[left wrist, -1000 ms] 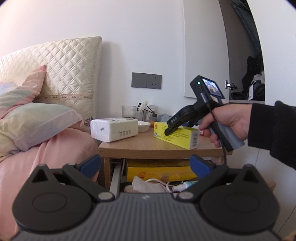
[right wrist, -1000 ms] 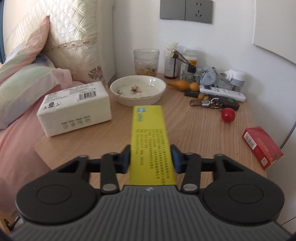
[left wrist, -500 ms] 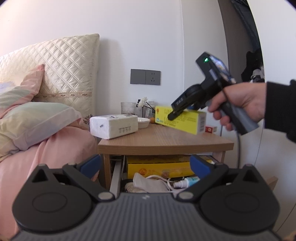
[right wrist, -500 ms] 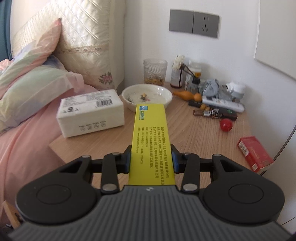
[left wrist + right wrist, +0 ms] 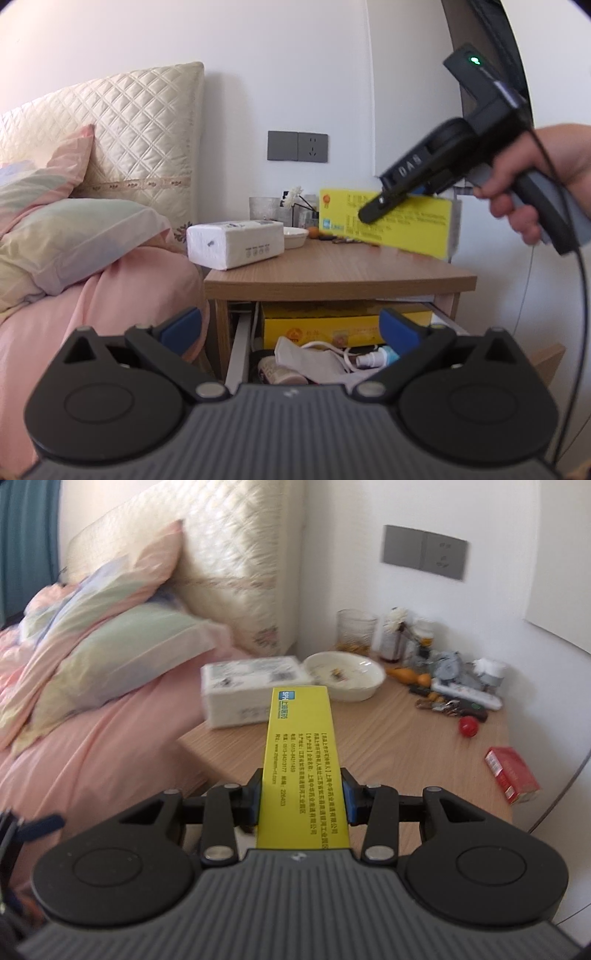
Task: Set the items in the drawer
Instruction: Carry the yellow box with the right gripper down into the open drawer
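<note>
My right gripper (image 5: pixel 302 794) is shut on a long yellow box (image 5: pixel 300 760), blue pads pressed on its two sides. In the left wrist view that yellow box (image 5: pixel 402 229) hangs in the air above the right part of the wooden nightstand (image 5: pixel 332 269), with the right gripper (image 5: pixel 384 206) held by a hand. Under the nightstand top the drawer (image 5: pixel 236 347) stands pulled out, with a yellow carton (image 5: pixel 332 325), a white cloth and a cable inside. My left gripper (image 5: pixel 290 328) is open in front of the drawer, holding nothing.
On the nightstand (image 5: pixel 388 746) lie a white tissue pack (image 5: pixel 251 686), a white bowl (image 5: pixel 347 674), a glass, small bottles, a remote, keys, a red ball (image 5: pixel 469 726) and a red packet (image 5: pixel 511 775). A bed with pink bedding (image 5: pixel 92 295) is on the left.
The right gripper lifted the yellow box off the nightstand and carried it up and back toward the front right. The left gripper stayed put.
</note>
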Demonstrator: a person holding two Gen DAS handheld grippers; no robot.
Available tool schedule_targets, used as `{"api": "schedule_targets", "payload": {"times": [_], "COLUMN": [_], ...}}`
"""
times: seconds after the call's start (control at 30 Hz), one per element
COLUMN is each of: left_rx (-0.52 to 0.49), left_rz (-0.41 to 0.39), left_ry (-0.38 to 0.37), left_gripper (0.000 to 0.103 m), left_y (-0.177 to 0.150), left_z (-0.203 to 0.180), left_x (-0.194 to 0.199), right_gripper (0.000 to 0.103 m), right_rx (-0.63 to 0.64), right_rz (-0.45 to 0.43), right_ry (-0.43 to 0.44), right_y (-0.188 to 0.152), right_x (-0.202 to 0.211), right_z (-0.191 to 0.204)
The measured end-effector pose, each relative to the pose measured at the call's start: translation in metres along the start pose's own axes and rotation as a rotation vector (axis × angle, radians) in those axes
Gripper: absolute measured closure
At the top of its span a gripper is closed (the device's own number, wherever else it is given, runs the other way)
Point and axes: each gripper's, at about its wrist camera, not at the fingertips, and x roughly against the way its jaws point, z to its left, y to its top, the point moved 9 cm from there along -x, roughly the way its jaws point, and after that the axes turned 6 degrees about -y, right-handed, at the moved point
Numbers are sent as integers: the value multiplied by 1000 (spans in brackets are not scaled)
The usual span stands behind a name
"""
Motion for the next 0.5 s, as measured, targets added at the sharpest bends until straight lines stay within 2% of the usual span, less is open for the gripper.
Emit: {"api": "schedule_targets", "payload": {"times": [0.2, 0.5], "left_rx": [7, -8], "left_rz": [1, 11], "left_ry": [2, 13], "left_gripper": [0, 0], "left_y": [0, -4], "left_z": [2, 2], "left_x": [1, -2], "right_gripper": [60, 60], "right_rx": [55, 152], "right_rz": [55, 179], "right_ry": [70, 127], "right_y": [-26, -72], "right_x": [7, -25], "right_z": [26, 37]}}
